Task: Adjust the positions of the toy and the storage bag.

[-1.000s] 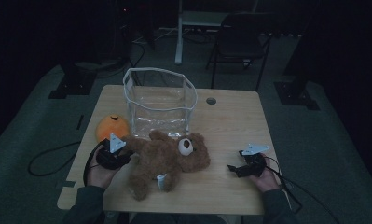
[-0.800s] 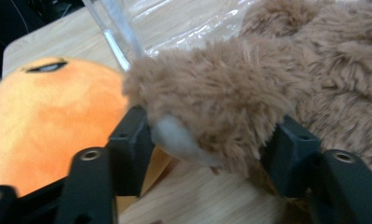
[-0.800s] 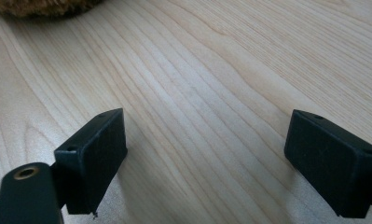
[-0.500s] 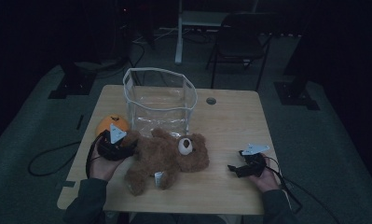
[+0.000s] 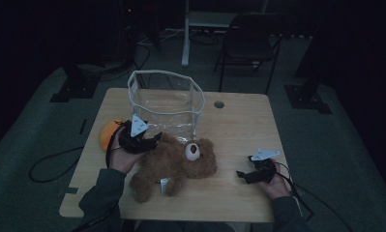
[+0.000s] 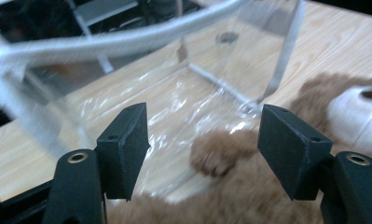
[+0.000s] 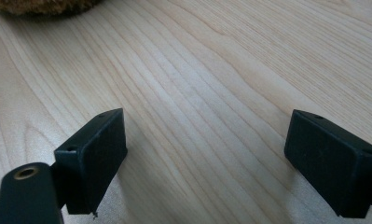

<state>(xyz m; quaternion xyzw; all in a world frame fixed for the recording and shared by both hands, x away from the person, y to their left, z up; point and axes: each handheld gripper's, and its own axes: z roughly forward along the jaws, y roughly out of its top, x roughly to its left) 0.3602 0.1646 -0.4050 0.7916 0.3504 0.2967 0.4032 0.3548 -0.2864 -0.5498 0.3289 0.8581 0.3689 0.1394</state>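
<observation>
- Left gripper [image 5: 154, 137]: jaws apart, recently widened, gripping nothing, above the teddy bear's [image 5: 173, 164] paw [image 6: 216, 151].
- Bear lies on the table [image 5: 239, 121], touching the clear bin [image 5: 164, 99].
- Risk: closing from here could snag the bin's film instead.
- Right gripper [image 5: 244, 175]: released, idle.

Fuzzy plush teddy bear [image 5: 173, 162], glossy clear plastic bin [image 5: 165, 104], matt wooden table [image 5: 239, 125], apparently smooth.

A brown teddy bear [image 5: 173, 164] lay near the desk's [image 5: 239, 121] front edge, before a clear bin [image 5: 165, 101]. The left gripper [image 5: 149, 137], jaws apart, hovered over the bear's arm; the right gripper [image 5: 244, 175] rested toward the front right corner.
</observation>
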